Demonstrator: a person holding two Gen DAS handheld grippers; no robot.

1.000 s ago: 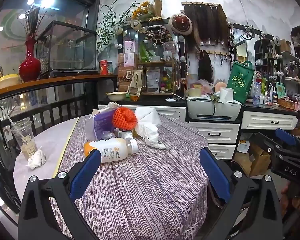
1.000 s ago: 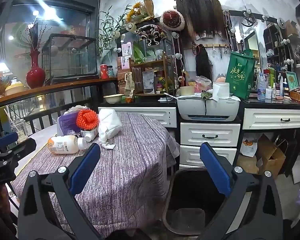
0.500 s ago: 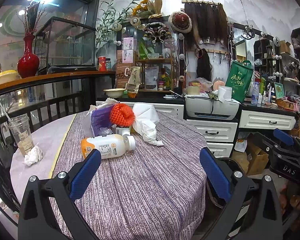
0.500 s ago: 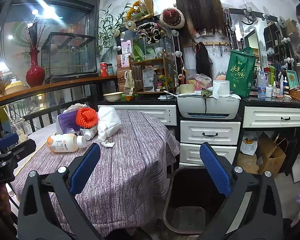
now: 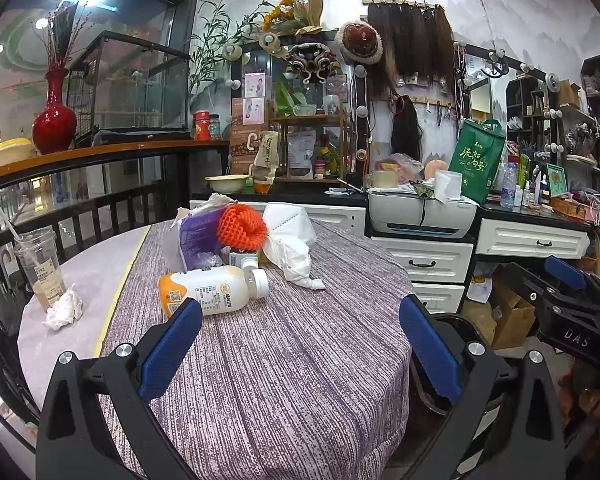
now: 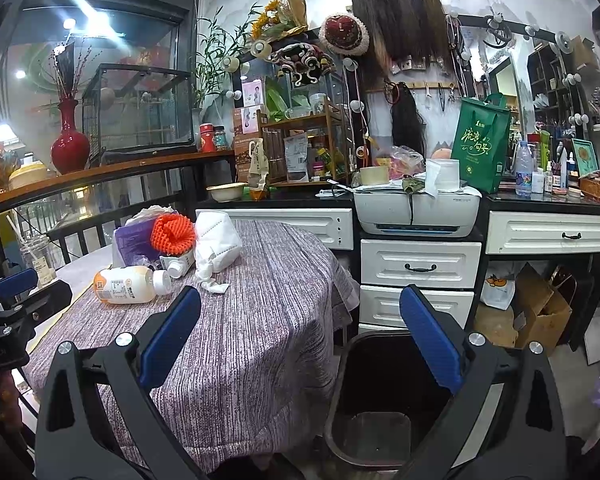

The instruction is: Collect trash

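While both tools hang spread and empty, nothing has been gathered yet. Low in the left wrist view, the left tool [image 5: 300, 344] points its blue-padded jaws across the table, and the orange-and-white plastic bottle [image 5: 214, 289] lies on its side just beyond its left pad, at centre left. Low in the right wrist view, the right tool [image 6: 300, 344] hovers over the black plastic trash bin [image 6: 374, 392], which stands on the floor beside the table at lower centre and looks empty.

Behind the bottle sits the rest of the trash: an orange foam net [image 5: 242, 227], a purple crinkled wrapper [image 5: 196, 238], a white crumpled paper bag [image 5: 290, 240]. A clear plastic cup with a straw [image 5: 40, 268] and a white tissue wad [image 5: 64, 309] stand apart at the left edge.

For a good pick, I would close the left tool across the bottle's round body, not its cap, since it may roll.

The round table wears a purple striped cloth [image 5: 284, 360]. Behind stand white drawers [image 6: 420, 266], a white printer [image 6: 416, 210] and a red vase [image 6: 70, 148].
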